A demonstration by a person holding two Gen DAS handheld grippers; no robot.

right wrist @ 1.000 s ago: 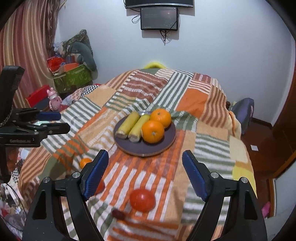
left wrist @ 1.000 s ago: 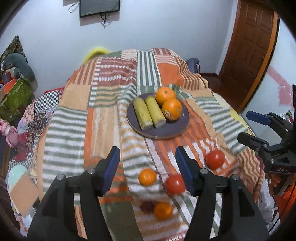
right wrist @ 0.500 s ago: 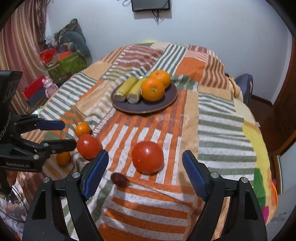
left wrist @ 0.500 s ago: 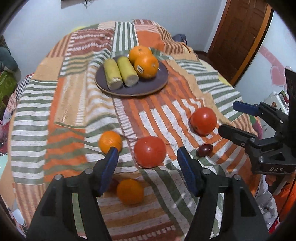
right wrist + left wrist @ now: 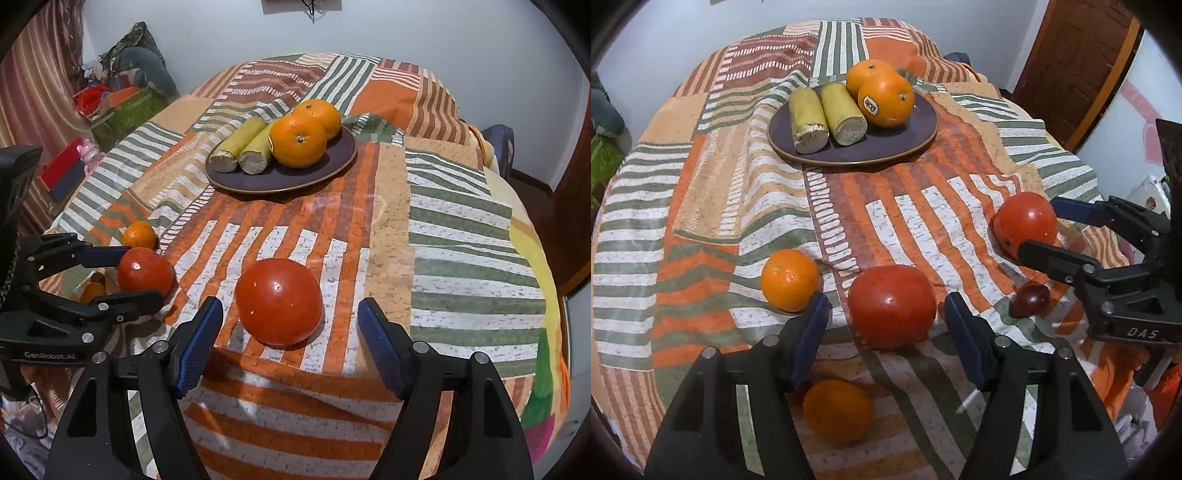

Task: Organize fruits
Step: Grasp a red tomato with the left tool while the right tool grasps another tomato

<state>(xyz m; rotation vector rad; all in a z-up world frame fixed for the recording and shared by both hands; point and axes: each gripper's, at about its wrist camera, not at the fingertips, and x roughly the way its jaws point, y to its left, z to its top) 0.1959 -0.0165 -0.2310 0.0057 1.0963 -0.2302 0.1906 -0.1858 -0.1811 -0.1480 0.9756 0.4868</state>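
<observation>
A dark plate (image 5: pixel 916 138) (image 5: pixel 332 166) at the far middle of the table holds two oranges (image 5: pixel 885 99) and two yellow-green stalk pieces (image 5: pixel 807 120). My left gripper (image 5: pixel 884 314) is open, its tips either side of a red tomato (image 5: pixel 891 306) (image 5: pixel 146 269) on the cloth. My right gripper (image 5: pixel 290 317) is open around a second red tomato (image 5: pixel 279 300) (image 5: pixel 1025 221). A small orange (image 5: pixel 790 278) (image 5: pixel 139 235), another orange (image 5: pixel 837 410) and a small dark fruit (image 5: pixel 1030 300) lie loose nearby.
The round table has a striped patchwork cloth (image 5: pixel 720 206) that drops off at the near edge. A brown door (image 5: pixel 1071 62) stands at the right, and boxes and toys (image 5: pixel 122 99) sit on the floor at the left.
Both grippers have moved forward and down toward the table. Each tomato now sits between a gripper's open fingers. No fruit has moved.
</observation>
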